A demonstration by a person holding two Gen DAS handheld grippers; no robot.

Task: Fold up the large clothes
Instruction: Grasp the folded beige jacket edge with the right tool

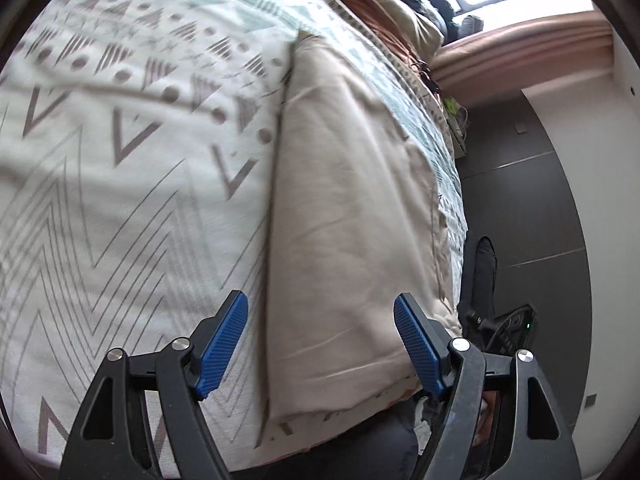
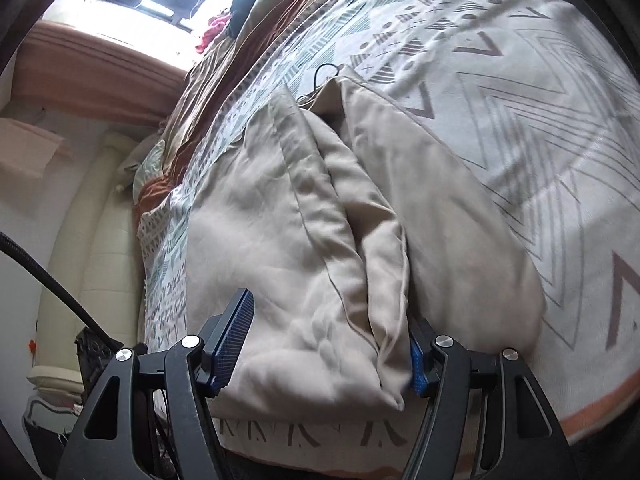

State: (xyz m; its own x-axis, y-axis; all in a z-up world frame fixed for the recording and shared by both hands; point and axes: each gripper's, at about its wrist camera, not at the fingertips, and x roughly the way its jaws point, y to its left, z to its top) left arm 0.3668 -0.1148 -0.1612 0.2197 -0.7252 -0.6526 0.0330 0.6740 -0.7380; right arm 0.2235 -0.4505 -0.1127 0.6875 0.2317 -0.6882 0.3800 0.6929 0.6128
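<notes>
A large beige garment [image 1: 352, 208] lies folded lengthways on the patterned bedspread [image 1: 120, 184], close to the bed's edge. My left gripper [image 1: 320, 296] hovers over its near end, open, with its blue pads [image 1: 220, 352] wide apart and clear of the cloth. In the right wrist view the same garment [image 2: 272, 216] shows several long overlapping folds. My right gripper [image 2: 332, 308] stands open over its near end, with bunched cloth lying between the fingers. A fold covers most of its right pad [image 2: 416, 368]. The left pad [image 2: 232, 344] sits beside the cloth.
The bedspread [image 2: 520, 128] stretches away with grey zigzag and triangle prints. A brown blanket [image 2: 256, 40] and dark clothes lie near the headboard [image 2: 92, 76]. Dark floor [image 1: 520, 208] and a black bag [image 1: 512, 328] are beside the bed. A black cable [image 2: 52, 284] crosses the right wrist view's lower left.
</notes>
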